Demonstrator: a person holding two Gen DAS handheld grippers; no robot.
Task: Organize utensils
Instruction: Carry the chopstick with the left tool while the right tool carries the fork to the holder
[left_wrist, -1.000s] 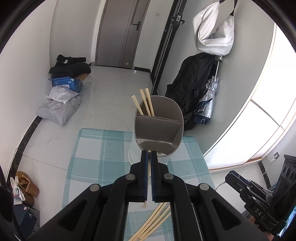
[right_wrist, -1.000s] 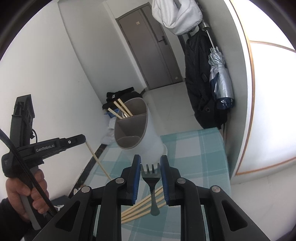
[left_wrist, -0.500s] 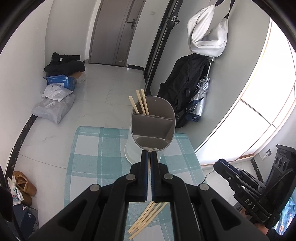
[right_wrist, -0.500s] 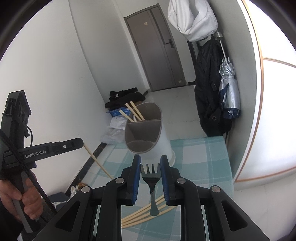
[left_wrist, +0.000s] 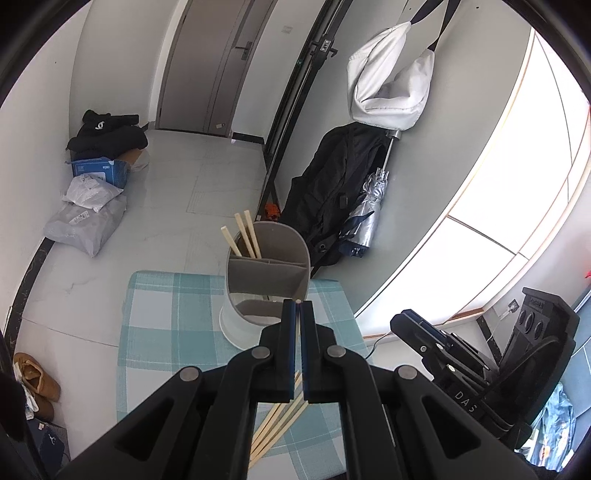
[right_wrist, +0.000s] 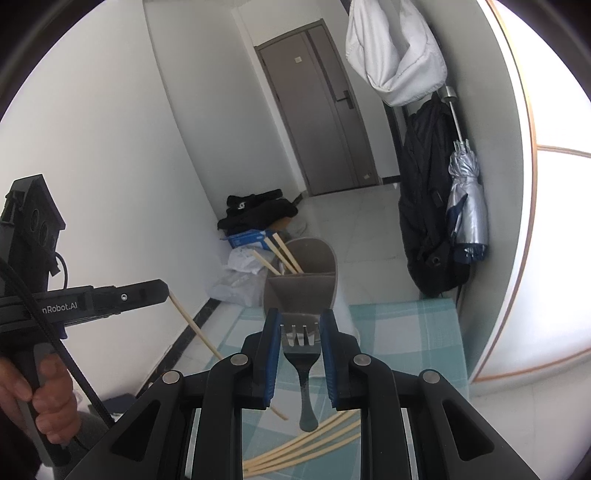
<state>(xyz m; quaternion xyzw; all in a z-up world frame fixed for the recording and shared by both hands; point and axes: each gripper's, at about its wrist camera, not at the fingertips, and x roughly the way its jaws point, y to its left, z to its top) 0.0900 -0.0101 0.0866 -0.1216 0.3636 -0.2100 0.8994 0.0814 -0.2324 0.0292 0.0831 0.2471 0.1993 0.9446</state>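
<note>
Worktop (left_wrist: 155, 332) covered in a teal and white checked cloth fills the lower middle of both wrist views, with pale floor tiles and a grey door beyond it. On the cloth stands a tall grey utensil holder (left_wrist: 267, 280) with a slanted rim, split by dividers into compartments. Three wooden chopsticks (left_wrist: 243, 236) already stand upright in its far compartment; the nearer compartments look empty as far as can be seen. Several more loose chopsticks (right_wrist: 306, 448) lie flat on the cloth close to the cameras, not yet sorted. Left hand-held gripper (left_wrist: 297, 306) is pressed together on a single chopstick (right_wrist: 192, 325), which hangs down at a slant from its tip, seen from the side in the right wrist view; its top end pokes out just in front of the holder's near rim. Right hand-held gripper (right_wrist: 299, 334) is clamped on a dark fork (right_wrist: 301, 354), tines pointing forward toward the holder and handle hanging below, above the loose sticks. Both tools hover near the holder without touching it. Judging by this, the job is partly done: three sticks are stowed, one stick and the fork are in transit, and the pile on the cloth remains to be picked up. The fork probably belongs in a different compartment from the sticks.
</note>
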